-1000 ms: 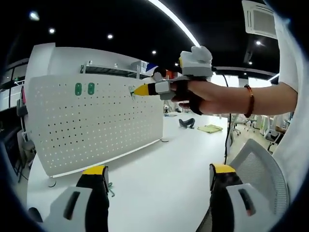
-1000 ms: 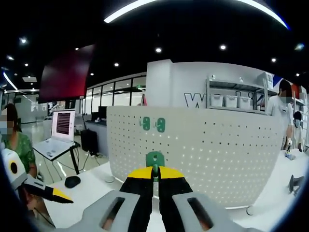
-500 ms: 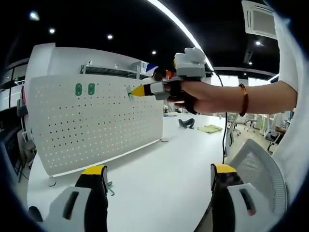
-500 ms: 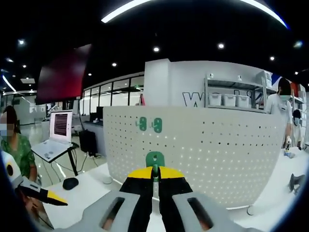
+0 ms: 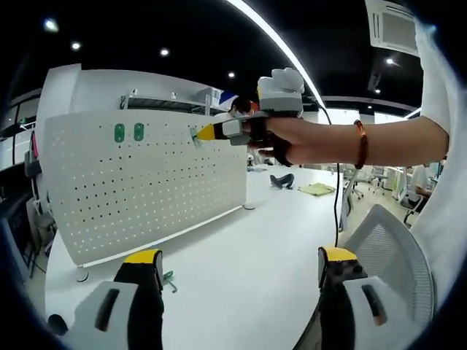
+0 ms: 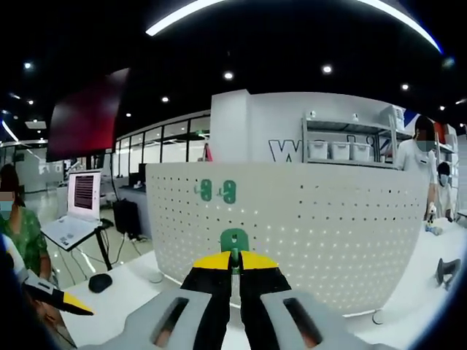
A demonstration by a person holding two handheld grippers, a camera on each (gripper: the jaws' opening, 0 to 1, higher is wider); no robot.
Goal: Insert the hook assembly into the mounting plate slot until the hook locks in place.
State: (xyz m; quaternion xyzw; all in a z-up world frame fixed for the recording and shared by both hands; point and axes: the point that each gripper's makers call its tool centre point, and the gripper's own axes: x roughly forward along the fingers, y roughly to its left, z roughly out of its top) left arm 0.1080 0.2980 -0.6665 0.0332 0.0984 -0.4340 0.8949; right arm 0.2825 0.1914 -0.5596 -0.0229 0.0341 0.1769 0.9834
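The right gripper, jaws pinching a hook, nears the pegboard, insertion pending; left gripper spread.

The pegboard is a smooth white sheet, looking like painted metal, matt, pierced all over with small round holes. At 11 o'clock on it in the left gripper view, two green hooks have the dull sheen of moulded plastic. The green hook pinched in the right gripper looks the same plastic, smooth and slightly glossy. That gripper's jaws are matt black with yellow tips and pale grey plastic housings. The table is white, smooth and faintly reflective. At 4 o'clock in the left gripper view, a chair back is pale woven mesh.
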